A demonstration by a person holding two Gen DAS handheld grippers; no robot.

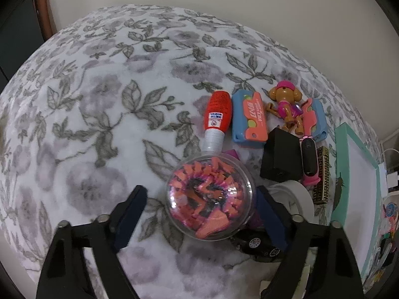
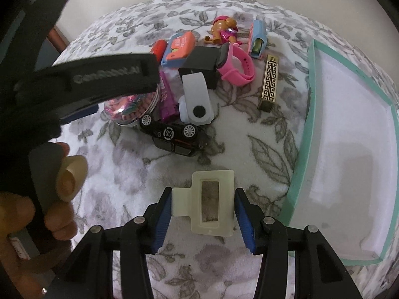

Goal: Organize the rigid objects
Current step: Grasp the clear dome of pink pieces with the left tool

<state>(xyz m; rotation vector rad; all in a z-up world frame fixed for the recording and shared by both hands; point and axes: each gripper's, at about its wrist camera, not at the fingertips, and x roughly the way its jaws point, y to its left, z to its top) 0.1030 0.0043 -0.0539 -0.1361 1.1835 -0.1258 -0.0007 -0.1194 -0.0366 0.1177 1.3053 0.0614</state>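
Cream frame (image 2: 212, 200) upright between right gripper (image 2: 203, 220) pads

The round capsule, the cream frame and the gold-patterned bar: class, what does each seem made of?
Round capsule: clear glossy plastic; glare, contents visible.
Cream frame: probably matte moulded plastic; dull, opaque, rounded edges.
Gold-patterned bar: possibly metal or metallic-printed plastic; shiny gold on black.
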